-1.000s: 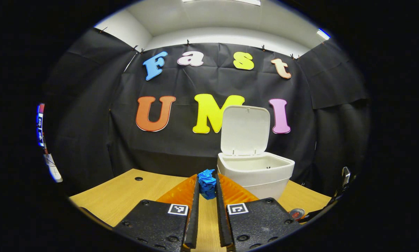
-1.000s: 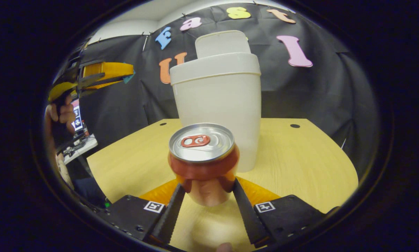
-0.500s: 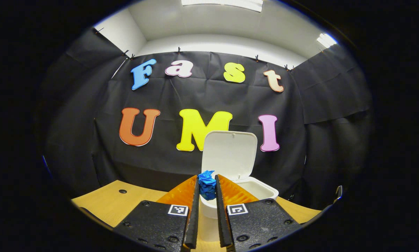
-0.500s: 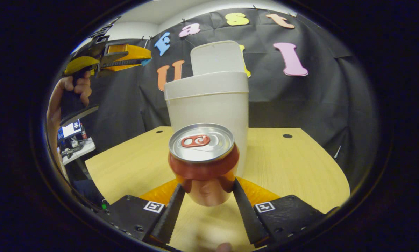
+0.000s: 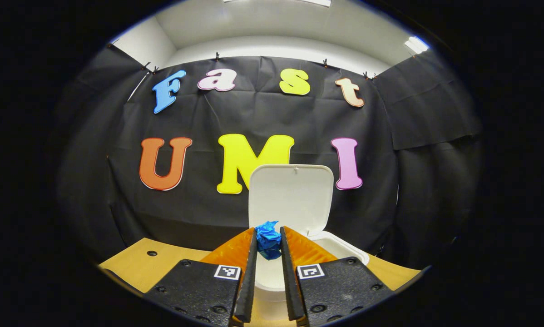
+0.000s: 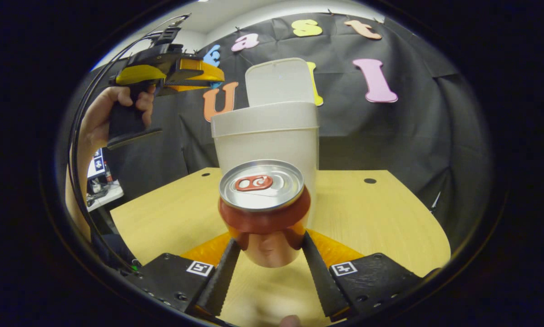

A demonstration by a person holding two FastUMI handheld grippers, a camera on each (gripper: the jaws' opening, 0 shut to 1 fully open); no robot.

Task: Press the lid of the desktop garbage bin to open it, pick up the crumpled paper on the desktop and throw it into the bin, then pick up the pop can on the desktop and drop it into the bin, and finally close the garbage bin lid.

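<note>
A white desktop bin (image 5: 340,252) stands on the wooden desk with its lid (image 5: 292,197) tipped up and back. In the left gripper view, my left gripper (image 5: 268,243) is shut on a crumpled blue paper (image 5: 268,240), held in the air just in front of the bin's open mouth. In the right gripper view, my right gripper (image 6: 269,247) is shut on a red pop can (image 6: 265,213), upright, silver top showing, a little above the desk and before the bin (image 6: 265,138). The left gripper (image 6: 195,75) also appears there, high at upper left beside the bin's lid (image 6: 279,81), held by a hand (image 6: 104,113).
The light wooden desk (image 6: 381,218) has small round holes (image 6: 369,180) near its back edge. The black booth wall rises close behind the bin. At the far left, past the desk's edge, stands a side table with small gear (image 6: 97,179).
My left gripper has carried the blue paper up and toward the bin, which now sits straight ahead. The right gripper with the can has drawn back slightly from the bin.
</note>
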